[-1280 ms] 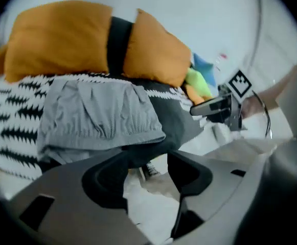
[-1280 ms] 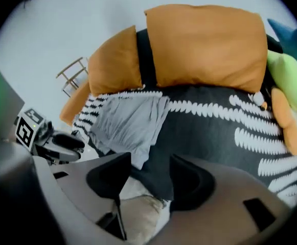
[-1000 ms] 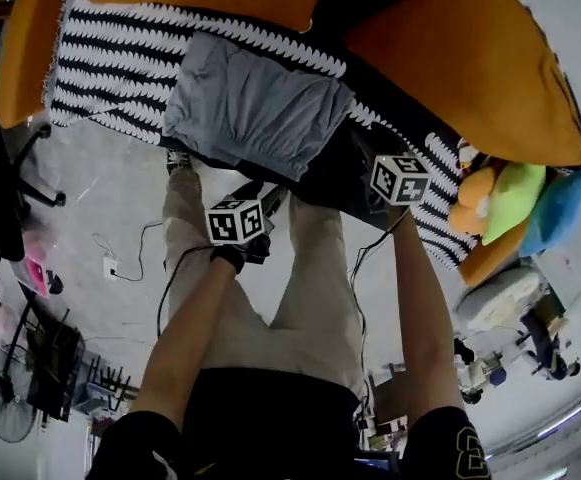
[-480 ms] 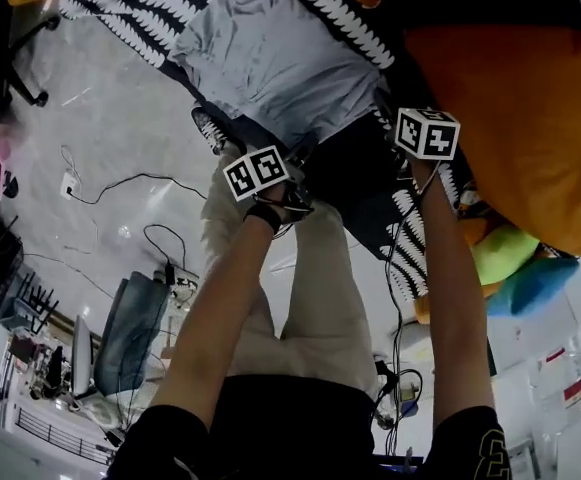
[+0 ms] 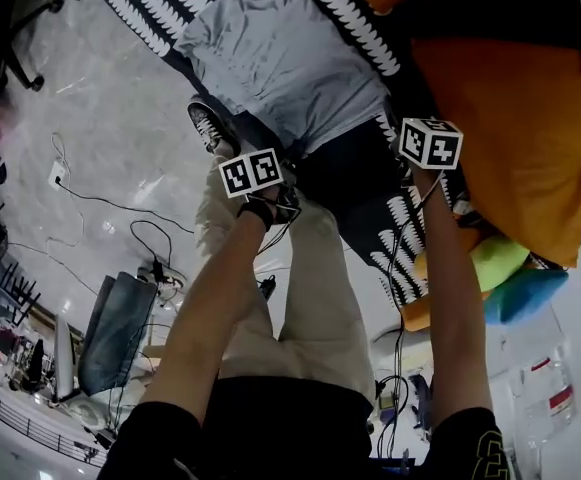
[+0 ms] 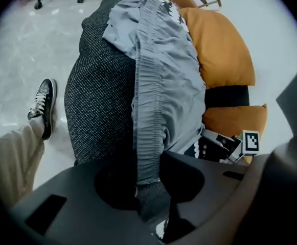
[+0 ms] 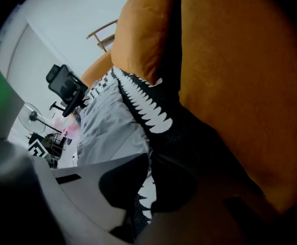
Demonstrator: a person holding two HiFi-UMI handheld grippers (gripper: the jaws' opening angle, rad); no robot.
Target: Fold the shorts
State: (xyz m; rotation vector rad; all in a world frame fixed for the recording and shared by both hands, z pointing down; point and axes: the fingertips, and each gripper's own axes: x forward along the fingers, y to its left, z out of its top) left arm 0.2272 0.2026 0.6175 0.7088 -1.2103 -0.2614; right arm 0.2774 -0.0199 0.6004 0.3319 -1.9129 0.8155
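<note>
Both sank and closed: left claw [image 6: 149, 188] pinches the shorts [image 6: 163, 86], right claw [image 7: 149, 163] shut beside them.

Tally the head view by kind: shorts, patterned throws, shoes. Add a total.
shorts: 1
throw: 1
shoe: 1
Total: 3

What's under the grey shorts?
A black speckled throw with white patterned edges. The shorts cover its middle; whatever lies beneath the throw is hidden.
</note>
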